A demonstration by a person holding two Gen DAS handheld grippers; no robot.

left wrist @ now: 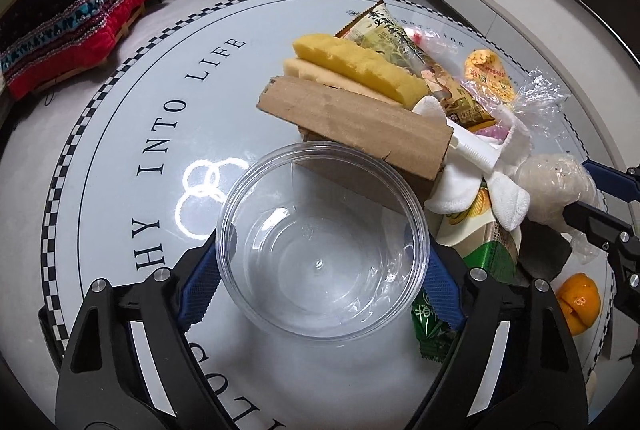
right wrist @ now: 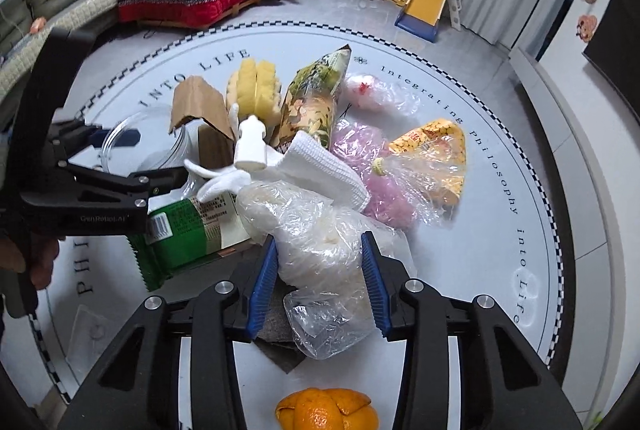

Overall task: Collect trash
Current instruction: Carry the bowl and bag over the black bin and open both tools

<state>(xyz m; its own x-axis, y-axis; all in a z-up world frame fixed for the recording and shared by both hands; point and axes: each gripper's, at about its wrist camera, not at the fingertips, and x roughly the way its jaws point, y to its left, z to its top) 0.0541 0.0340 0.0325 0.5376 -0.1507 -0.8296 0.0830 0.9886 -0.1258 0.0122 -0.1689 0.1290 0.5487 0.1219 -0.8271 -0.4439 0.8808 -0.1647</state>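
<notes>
The clear bowl (left wrist: 322,258) sits on the table (left wrist: 132,133) beside the trash heap, clamped between the left gripper (left wrist: 320,280) pads. The right gripper (right wrist: 320,280) pinches a crumpled plastic bag (right wrist: 320,230) (slippery film). Lifting could drag the cloth (right wrist: 320,165) along, or the bag may slide free.

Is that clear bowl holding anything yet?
Empty: through the clear bowl only the bare table shows, while the trash lies outside it.
</notes>
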